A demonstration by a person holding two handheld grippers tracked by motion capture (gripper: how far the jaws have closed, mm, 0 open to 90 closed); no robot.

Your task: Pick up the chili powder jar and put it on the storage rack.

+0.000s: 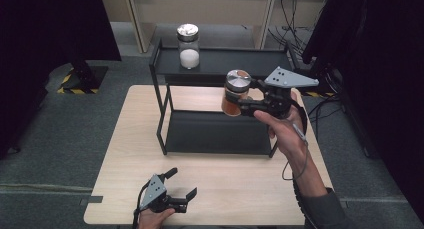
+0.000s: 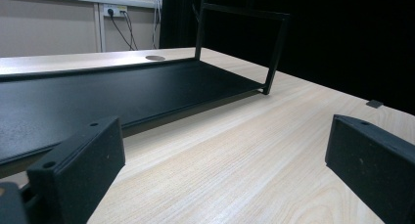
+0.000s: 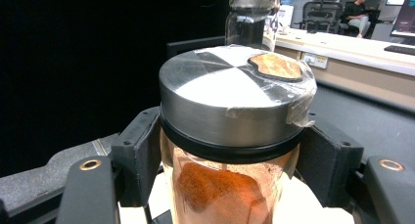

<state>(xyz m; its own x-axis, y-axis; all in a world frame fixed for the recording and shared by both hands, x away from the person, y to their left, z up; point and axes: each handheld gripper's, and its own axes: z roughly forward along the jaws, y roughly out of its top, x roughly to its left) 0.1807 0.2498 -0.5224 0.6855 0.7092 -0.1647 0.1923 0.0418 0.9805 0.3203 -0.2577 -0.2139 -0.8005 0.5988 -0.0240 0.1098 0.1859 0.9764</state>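
Above the black rack's (image 1: 215, 139) lower shelf, the right gripper (image 1: 239, 100) is clamping a glass jar (image 1: 234, 96) of orange powder just beneath its steel lid; probably heavy, slick, breakable; the left gripper (image 1: 181, 187) is resting agape.

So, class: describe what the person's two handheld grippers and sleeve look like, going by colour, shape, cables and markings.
Each gripper, left and right, is black with two blocky jaws and a grey three-cornered plate dotted with small holes on top. The jaw pads are matt black with small screw holes. Brass-coloured rings sit in the right gripper's arms. A thin dark cable trails from it along the forearm. The sleeve is dark grey.
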